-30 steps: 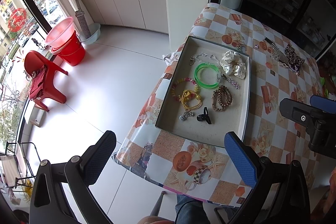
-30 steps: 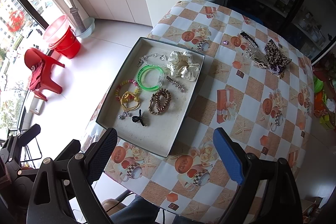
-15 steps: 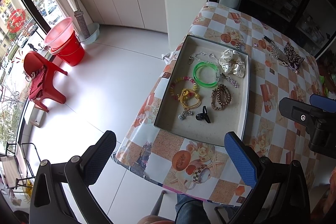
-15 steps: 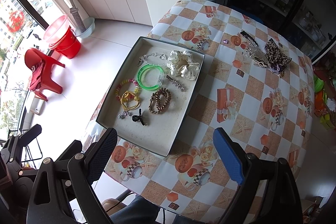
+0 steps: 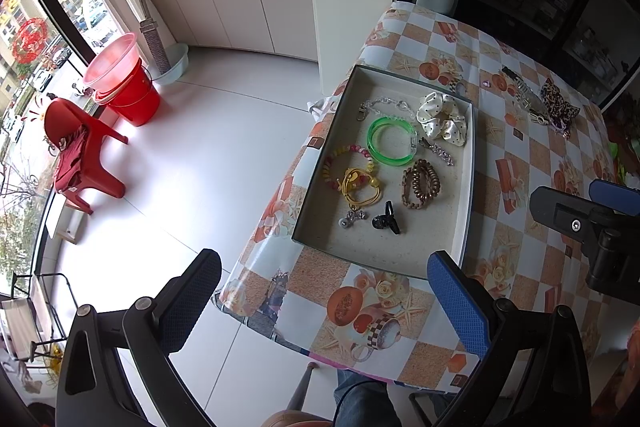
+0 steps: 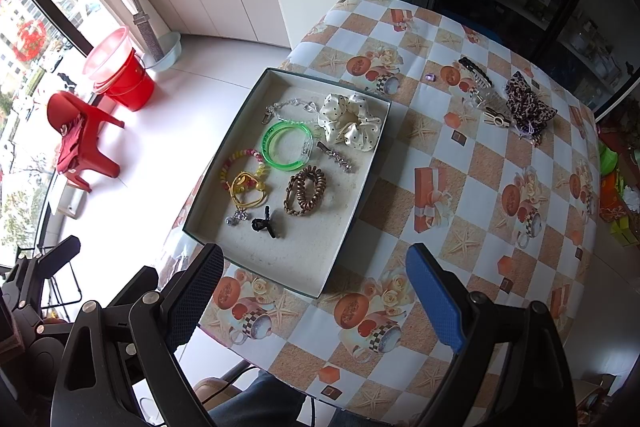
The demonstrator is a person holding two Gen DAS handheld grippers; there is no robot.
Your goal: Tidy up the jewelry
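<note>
A shallow grey tray lies on the left half of a checked tablecloth. Inside lie a green bangle, a white dotted scrunchie, a brown coil tie, a beaded bracelet, a yellow cord, a silver chain and a small black clip. Outside, at the far right, lie a leopard scrunchie, a black comb clip and a tiny purple bead. My left gripper and right gripper hover open near the table's front edge, both empty.
The right gripper's arm shows at the right of the left wrist view. Off the table's left edge is white floor with a red chair, red buckets and white cabinets. A person's knee is under the front edge.
Both views have drifted slightly; the tray sits a touch lower and closer in the right wrist view. Nothing on the table has moved and both grippers stay open.
</note>
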